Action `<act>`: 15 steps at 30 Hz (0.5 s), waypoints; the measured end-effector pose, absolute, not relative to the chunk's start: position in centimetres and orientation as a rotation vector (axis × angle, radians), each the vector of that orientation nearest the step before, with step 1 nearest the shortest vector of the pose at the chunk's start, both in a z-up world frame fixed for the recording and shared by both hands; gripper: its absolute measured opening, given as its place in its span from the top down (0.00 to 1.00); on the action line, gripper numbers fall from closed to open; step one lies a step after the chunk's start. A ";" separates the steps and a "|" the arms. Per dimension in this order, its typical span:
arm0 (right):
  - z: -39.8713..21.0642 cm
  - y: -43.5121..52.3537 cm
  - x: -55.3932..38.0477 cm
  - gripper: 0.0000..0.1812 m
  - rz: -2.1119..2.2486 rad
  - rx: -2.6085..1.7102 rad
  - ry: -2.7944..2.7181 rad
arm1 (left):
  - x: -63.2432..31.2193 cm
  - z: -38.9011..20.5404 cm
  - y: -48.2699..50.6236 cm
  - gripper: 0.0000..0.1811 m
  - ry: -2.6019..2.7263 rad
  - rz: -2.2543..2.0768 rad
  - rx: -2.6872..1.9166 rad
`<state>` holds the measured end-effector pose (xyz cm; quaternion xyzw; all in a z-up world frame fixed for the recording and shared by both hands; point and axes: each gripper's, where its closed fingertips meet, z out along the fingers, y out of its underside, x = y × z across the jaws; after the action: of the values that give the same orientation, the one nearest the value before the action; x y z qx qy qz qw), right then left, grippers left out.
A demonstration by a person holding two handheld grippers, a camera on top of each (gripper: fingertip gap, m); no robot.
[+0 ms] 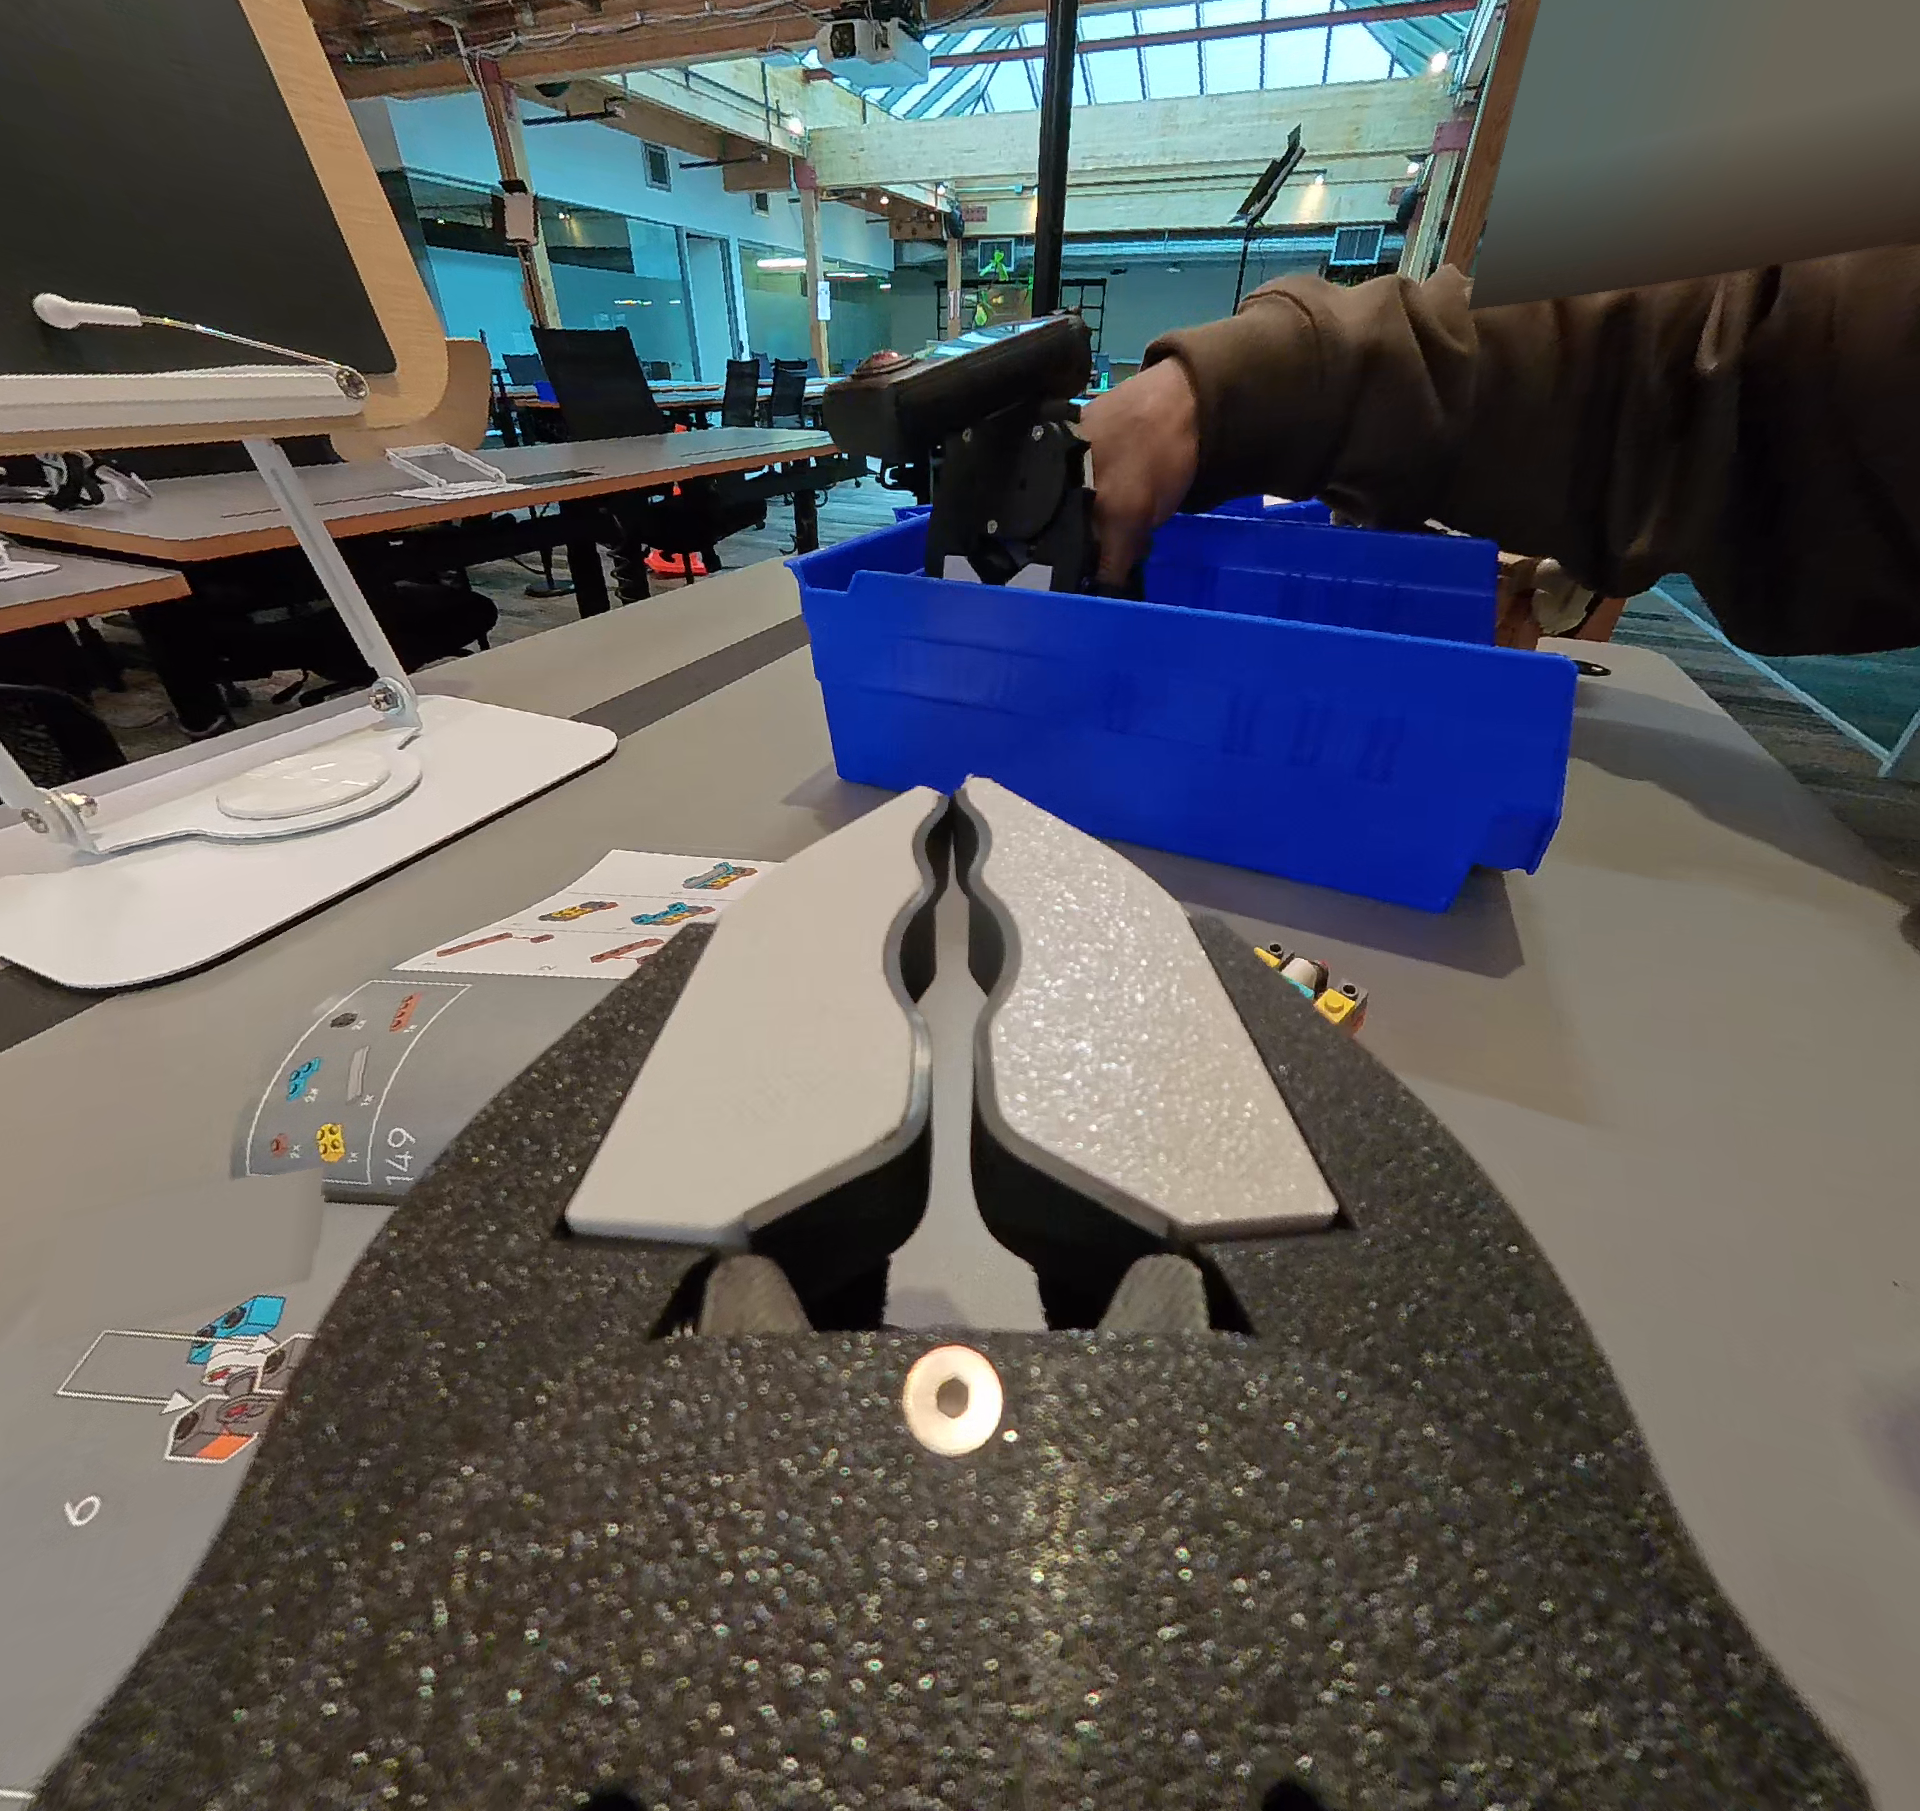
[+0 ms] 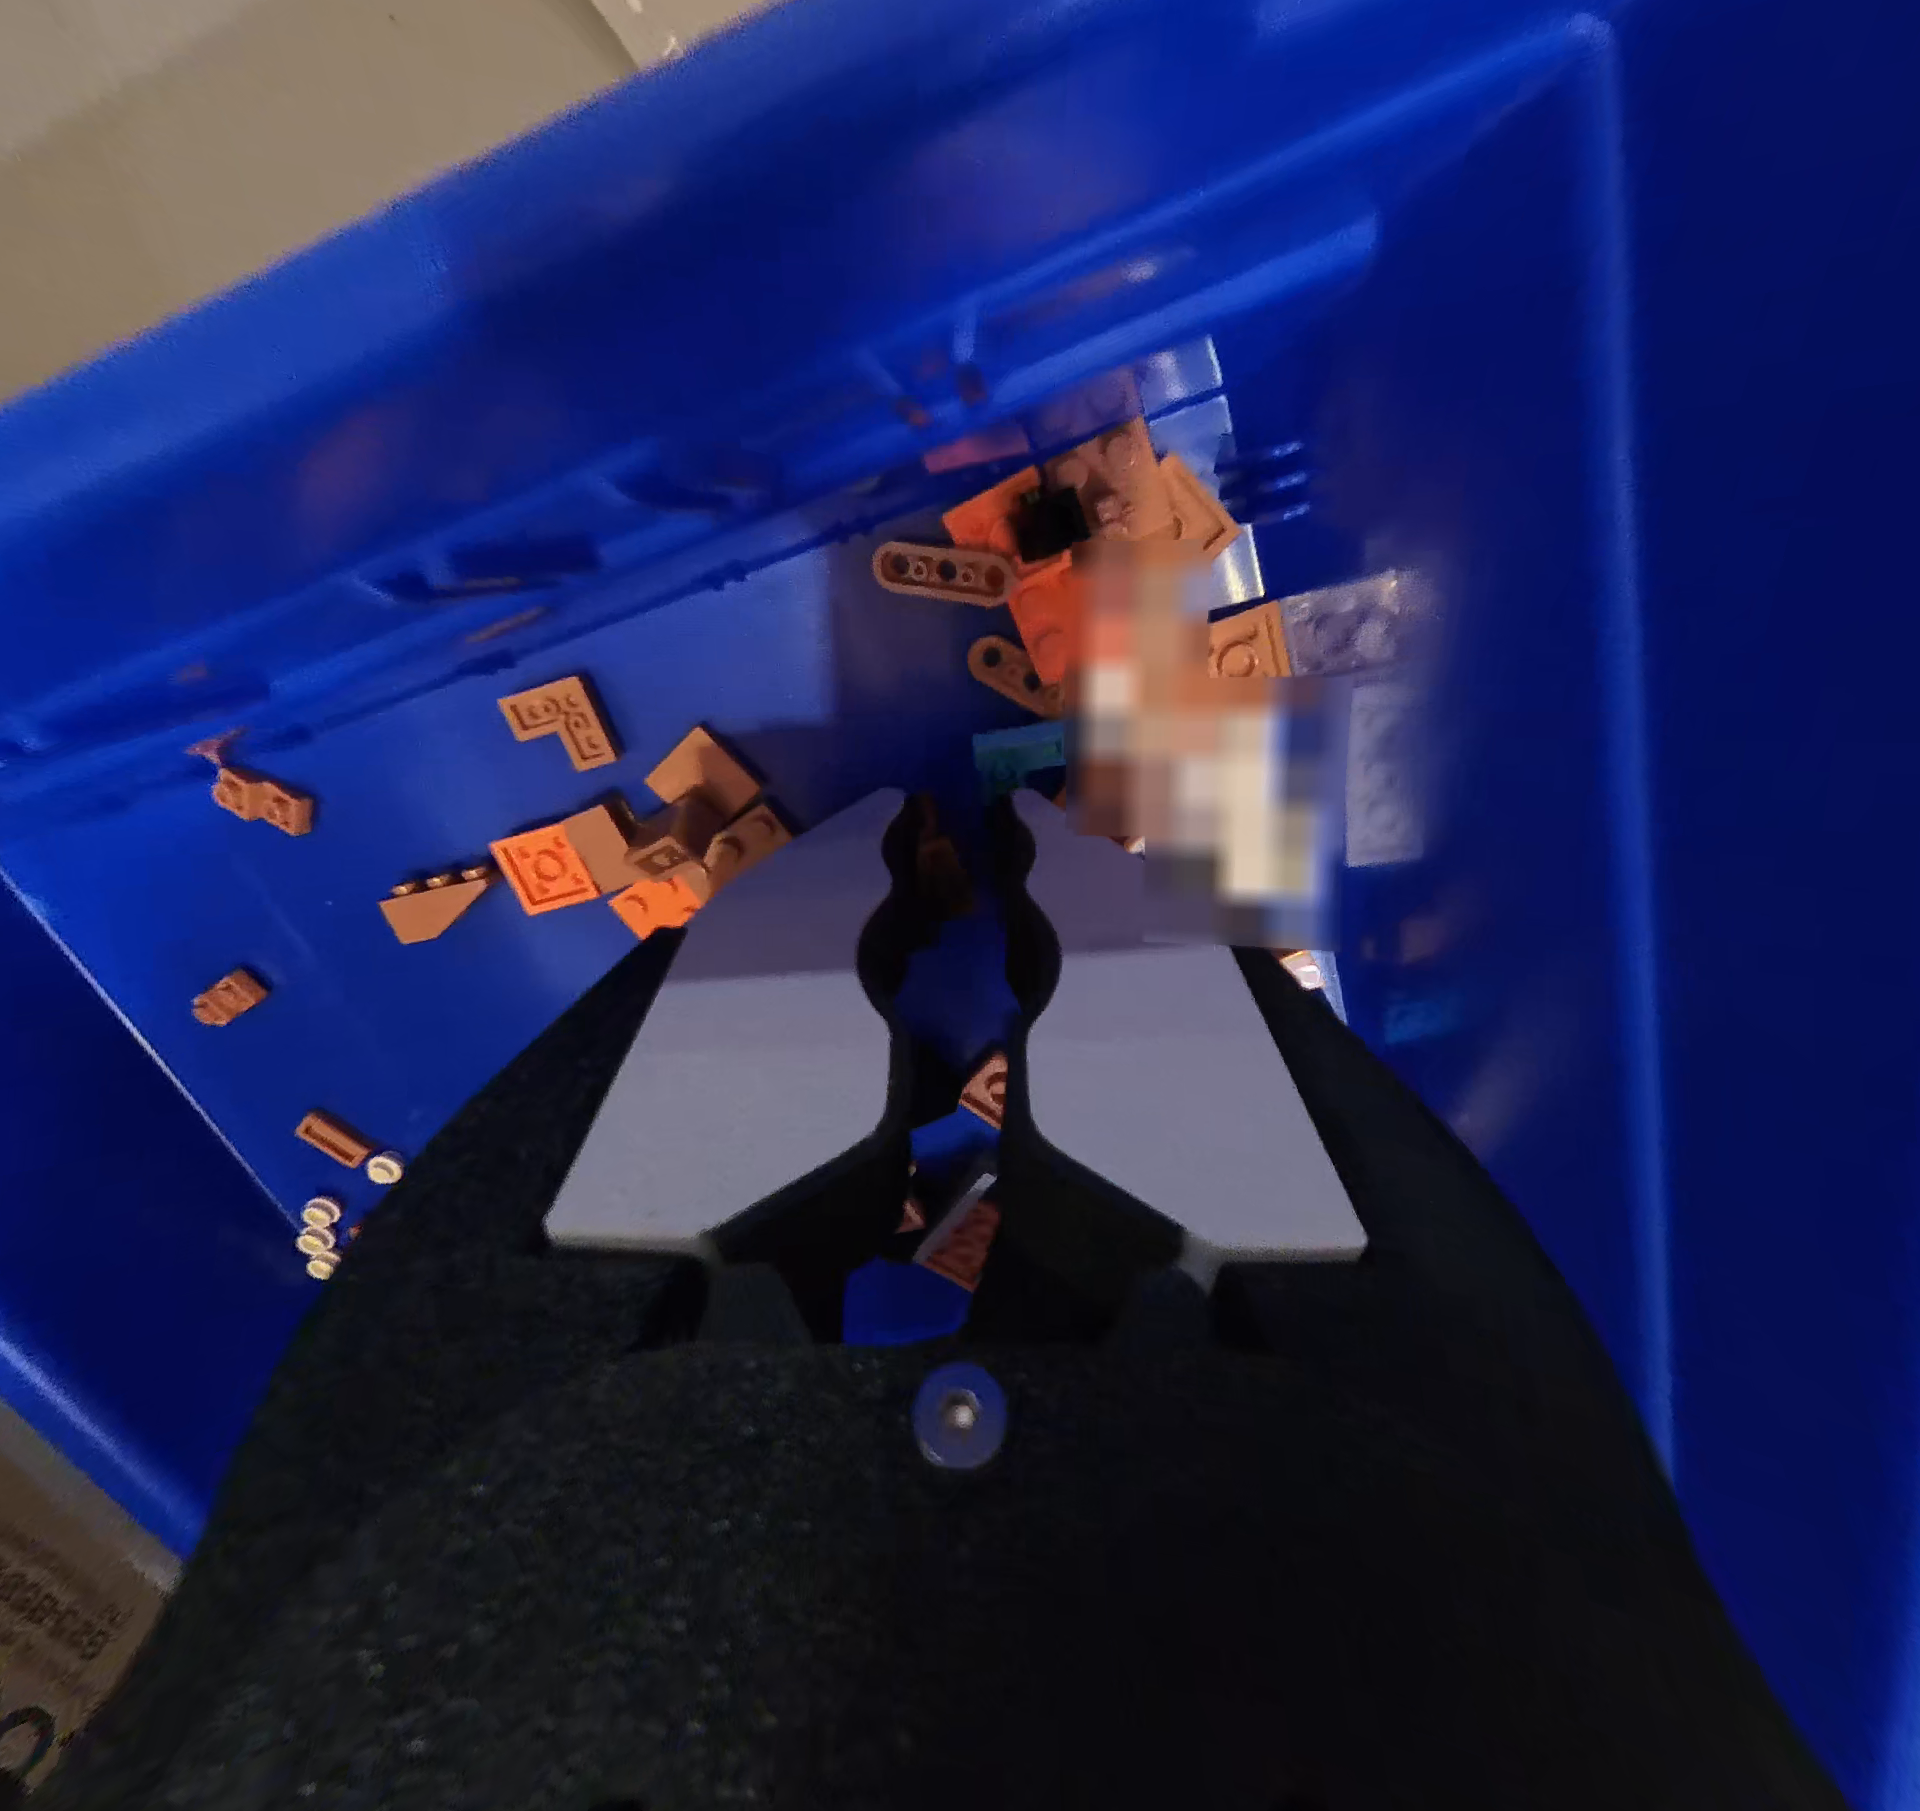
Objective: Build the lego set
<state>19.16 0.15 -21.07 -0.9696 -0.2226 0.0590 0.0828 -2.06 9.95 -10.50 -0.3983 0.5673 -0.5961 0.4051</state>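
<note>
My left gripper (image 1: 951, 811) is shut and empty, held low over the grey table, short of the blue bin (image 1: 1195, 753). A small yellow and tan lego assembly (image 1: 1314, 992) lies on the table just right of it. The open instruction booklet (image 1: 353, 1086) lies to its left. My right gripper (image 2: 958, 805) reaches down into the blue bin (image 2: 727, 307), jaws nearly closed with a small dark brown lego piece (image 2: 940, 862) pinched between the tips. Brown and orange loose pieces lie around it, such as an L-shaped plate (image 2: 561, 722) and an orange tile (image 2: 545, 873).
A white monitor stand (image 1: 312, 805) sits at the table's left. A person's brown sleeve (image 1: 1558, 431) reaches from the right over the bin. A second blue bin (image 1: 1351, 566) stands behind the first. Small cream round studs (image 2: 320, 1236) lie near the bin's wall. About 25 cm separates my left fingertips from my right. My right gripper is the nearer one to the L-shaped plate (image 2: 561, 722): about 6 cm, against 20 cm.
</note>
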 end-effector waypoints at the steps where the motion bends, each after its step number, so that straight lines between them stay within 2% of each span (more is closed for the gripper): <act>1: -21.1 0.1 19.2 0.92 0.176 -2.895 -0.662 | -2.0 -10.5 9.9 1.00 1.433 -1.503 -1.005; 15: -21.0 0.9 19.1 0.90 0.045 -2.839 -0.835 | -2.0 -10.6 9.8 1.00 1.439 -1.502 -1.002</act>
<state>19.06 0.88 -21.05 -0.9553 -0.2811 0.0152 0.0907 -2.05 9.81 -10.56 -0.3970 0.5701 -0.5948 0.4044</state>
